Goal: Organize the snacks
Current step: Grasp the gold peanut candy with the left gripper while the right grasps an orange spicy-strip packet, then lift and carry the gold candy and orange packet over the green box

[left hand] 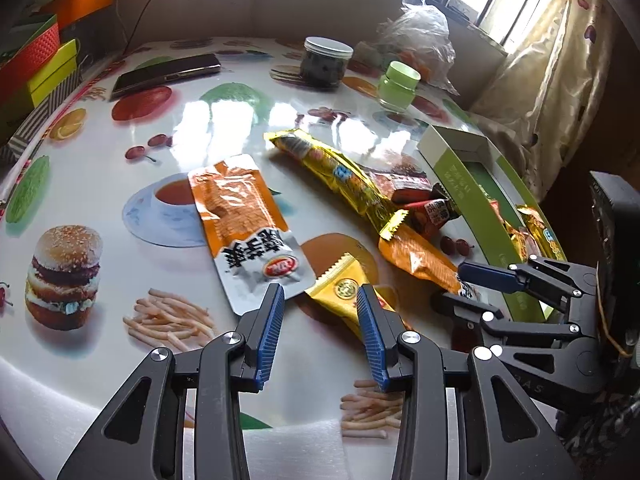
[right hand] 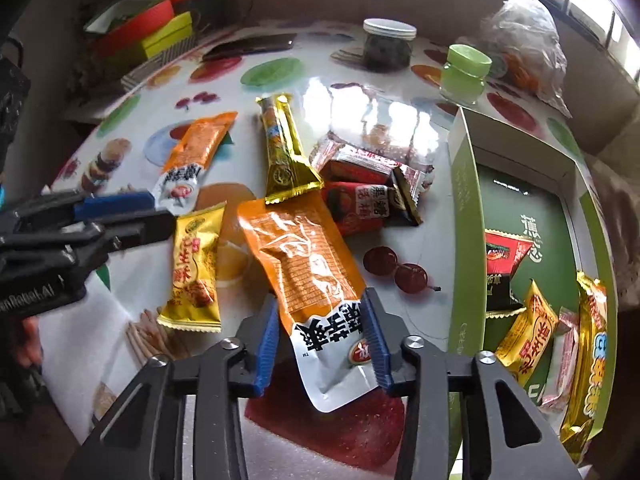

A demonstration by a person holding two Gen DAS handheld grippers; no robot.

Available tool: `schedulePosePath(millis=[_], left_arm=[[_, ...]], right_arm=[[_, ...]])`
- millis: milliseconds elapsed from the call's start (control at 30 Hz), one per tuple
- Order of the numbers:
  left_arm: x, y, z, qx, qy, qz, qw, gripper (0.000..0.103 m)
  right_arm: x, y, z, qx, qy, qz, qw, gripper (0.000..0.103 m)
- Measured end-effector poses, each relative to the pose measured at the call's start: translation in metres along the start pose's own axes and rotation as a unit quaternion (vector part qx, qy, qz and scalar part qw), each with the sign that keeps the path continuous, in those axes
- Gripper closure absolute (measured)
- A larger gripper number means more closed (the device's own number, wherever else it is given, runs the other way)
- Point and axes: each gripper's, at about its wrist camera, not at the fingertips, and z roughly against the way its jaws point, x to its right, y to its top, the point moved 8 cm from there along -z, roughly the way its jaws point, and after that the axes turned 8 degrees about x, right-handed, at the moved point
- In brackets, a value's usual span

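Observation:
My left gripper (left hand: 320, 300) is open, its fingertips either side of a small yellow snack packet (left hand: 344, 288) that lies on the table; the packet also shows in the right wrist view (right hand: 196, 268). My right gripper (right hand: 322, 316) is open around the white end of an orange snack pouch (right hand: 308, 276), which lies flat between the fingers. A second orange pouch (left hand: 240, 216) lies left of the left gripper. A long yellow packet (left hand: 332, 172) and red packets (right hand: 360, 200) lie in the middle. A green box (right hand: 466, 216) at the right holds several snacks.
A dark jar with a white lid (left hand: 326, 62), a green-lidded jar (left hand: 398, 84), a plastic bag (left hand: 420, 36) and a dark flat case (left hand: 164, 74) stand at the far side. Coloured boxes (left hand: 44, 60) are stacked at the far left. The table edge is close.

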Motion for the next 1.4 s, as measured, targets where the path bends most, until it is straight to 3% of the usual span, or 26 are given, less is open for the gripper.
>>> schedulePosePath(millis=[300, 567, 800, 1100, 1167, 1200, 1400], left_arm=[[0.016, -0.005, -0.009, -0.02, -0.012, 0.004, 0.9997, 0.064], [0.026, -0.008, -0.017, -0.029, -0.005, 0.0, 0.9996, 0.064], [0.034, -0.013, -0.023, -0.038, 0.026, -0.029, 0.9985, 0.064], [0.035, -0.013, -0.022, -0.031, 0.029, -0.028, 0.9987, 0.064], [0.035, -0.014, -0.021, -0.028, 0.029, -0.027, 0.9988, 0.066], [0.034, -0.015, -0.02, -0.027, 0.03, -0.026, 0.9988, 0.076], [0.031, -0.014, -0.015, -0.021, 0.016, -0.016, 0.9995, 0.08]], right_arm=[[0.0, -0.002, 0.006, 0.024, 0.008, -0.038, 0.999, 0.076], [0.009, -0.002, 0.012, 0.044, 0.034, -0.107, 0.993, 0.077], [0.006, -0.003, 0.02, 0.063, 0.027, -0.118, 0.991, 0.082], [0.012, -0.008, 0.029, 0.075, 0.022, -0.136, 0.988, 0.084], [0.013, -0.009, 0.03, 0.077, 0.022, -0.14, 0.987, 0.084], [0.013, -0.01, 0.031, 0.078, 0.022, -0.143, 0.986, 0.084], [0.013, -0.013, 0.034, 0.085, 0.02, -0.155, 0.984, 0.085]])
